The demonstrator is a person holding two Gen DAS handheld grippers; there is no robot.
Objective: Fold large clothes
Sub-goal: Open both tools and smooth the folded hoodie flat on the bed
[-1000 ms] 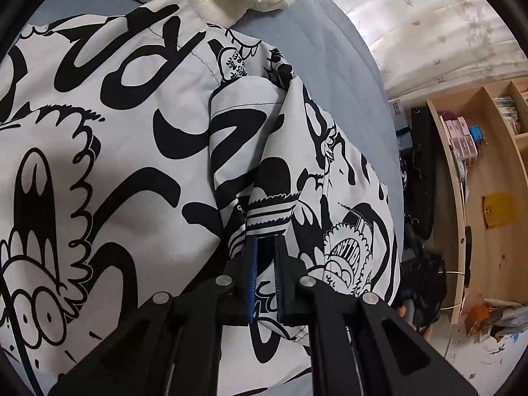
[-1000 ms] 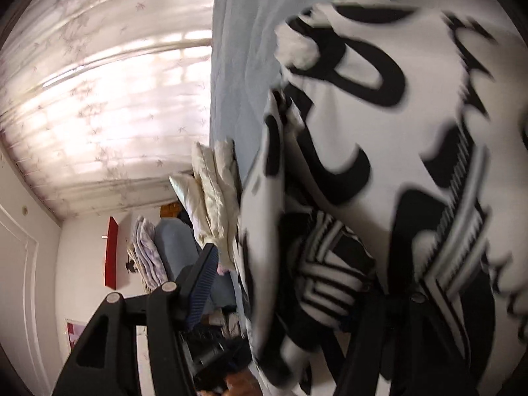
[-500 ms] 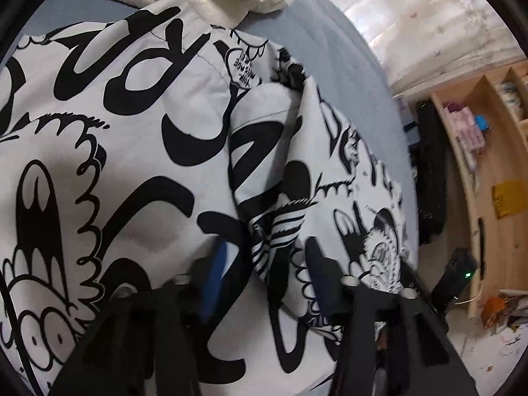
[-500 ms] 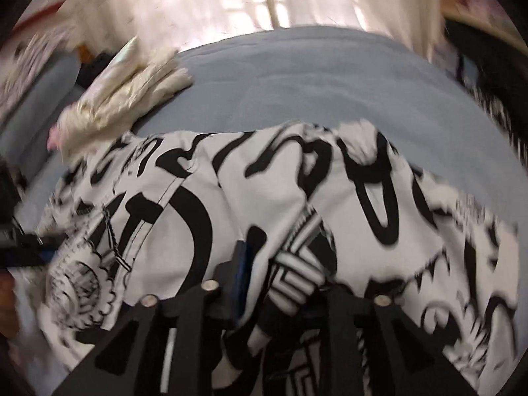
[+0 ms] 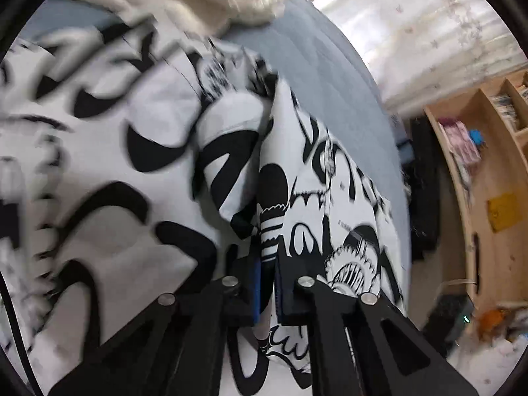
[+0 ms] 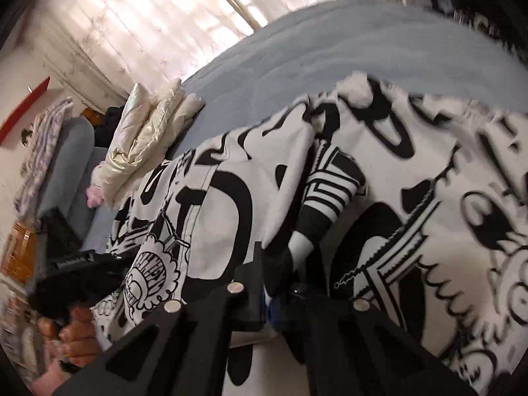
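My left gripper (image 5: 268, 283) is pinched on a raised fold of the black-and-white printed garment (image 5: 109, 171), the striped cuff running up between the blue pads. My right gripper (image 6: 269, 292) is clamped the same way on a dark cuff (image 6: 312, 227) of that garment. The garment lies spread over the blue bedspread (image 6: 297, 66), with the cream padded jacket (image 6: 148, 125) folded beyond its far edge. Risk 1: each bite appears to take only a narrow ridge of cloth, so a brisk pull could strip it from the pads and drop the sleeve short of its fold line. Risk 2: I judge both grips may include more than 1 layer, which would drag the body panel along and leave a crease. Risk 3: the near edge of the garment hangs off the bedspread and could slide floorward under tension. Against half a second ago: both pairs of jaws stood apart around the cloth then and have just been closing on it.
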